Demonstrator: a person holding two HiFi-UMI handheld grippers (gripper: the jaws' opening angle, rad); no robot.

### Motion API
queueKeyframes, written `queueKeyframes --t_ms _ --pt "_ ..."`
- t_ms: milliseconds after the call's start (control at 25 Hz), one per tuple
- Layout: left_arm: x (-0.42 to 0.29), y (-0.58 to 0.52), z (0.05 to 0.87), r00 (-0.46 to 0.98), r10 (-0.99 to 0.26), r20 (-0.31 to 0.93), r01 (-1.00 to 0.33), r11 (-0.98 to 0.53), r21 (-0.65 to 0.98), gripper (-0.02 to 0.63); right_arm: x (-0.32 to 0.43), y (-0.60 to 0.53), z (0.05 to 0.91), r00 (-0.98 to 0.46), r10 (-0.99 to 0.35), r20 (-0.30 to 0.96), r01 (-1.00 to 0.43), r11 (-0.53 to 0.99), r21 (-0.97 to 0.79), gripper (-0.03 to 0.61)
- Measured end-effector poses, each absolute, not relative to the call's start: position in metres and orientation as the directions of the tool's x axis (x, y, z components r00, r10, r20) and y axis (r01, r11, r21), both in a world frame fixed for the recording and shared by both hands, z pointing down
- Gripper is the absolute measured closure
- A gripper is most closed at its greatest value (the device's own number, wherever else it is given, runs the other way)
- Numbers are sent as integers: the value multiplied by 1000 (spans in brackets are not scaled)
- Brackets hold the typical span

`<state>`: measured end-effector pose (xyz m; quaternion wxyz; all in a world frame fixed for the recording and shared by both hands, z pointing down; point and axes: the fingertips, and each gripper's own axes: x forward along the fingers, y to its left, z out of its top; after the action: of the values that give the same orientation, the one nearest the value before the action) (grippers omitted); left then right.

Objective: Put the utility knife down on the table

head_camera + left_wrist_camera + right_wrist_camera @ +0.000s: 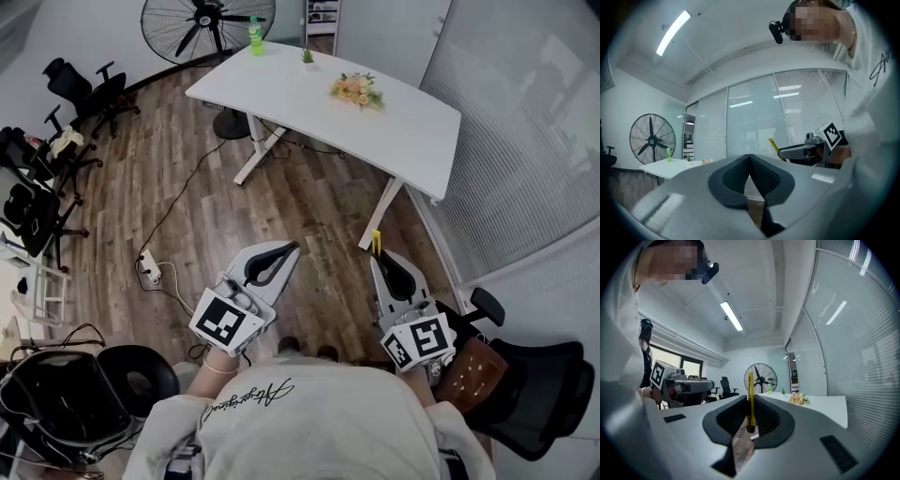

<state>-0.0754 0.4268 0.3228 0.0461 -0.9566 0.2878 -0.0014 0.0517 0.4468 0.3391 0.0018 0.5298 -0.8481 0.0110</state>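
Right gripper (378, 257): clamped on knife (750, 397), upright; carrying step, seemingly. Left gripper (293, 247): jaws together, empty. Next, likely: reach table (281, 89), lower, release

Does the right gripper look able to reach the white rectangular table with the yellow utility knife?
Probably not yet: the right gripper, shut on the yellow utility knife, is short of the white table. Only wooden floor lies between, so stepping forward should do.
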Motion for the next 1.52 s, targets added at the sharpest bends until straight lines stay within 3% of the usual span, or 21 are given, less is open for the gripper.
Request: queueKeyframes --t_ms 720,1520 --pt "-146 421 341 868 -496 0 -495 -867 -61 614 -29 442 348 -442 -897 30 -897 441 -15 531" --pt "-101 322 346 886 -464 -8 -464 -884 -60 613 7 338 356 -442 -897 22 -897 442 -22 531"
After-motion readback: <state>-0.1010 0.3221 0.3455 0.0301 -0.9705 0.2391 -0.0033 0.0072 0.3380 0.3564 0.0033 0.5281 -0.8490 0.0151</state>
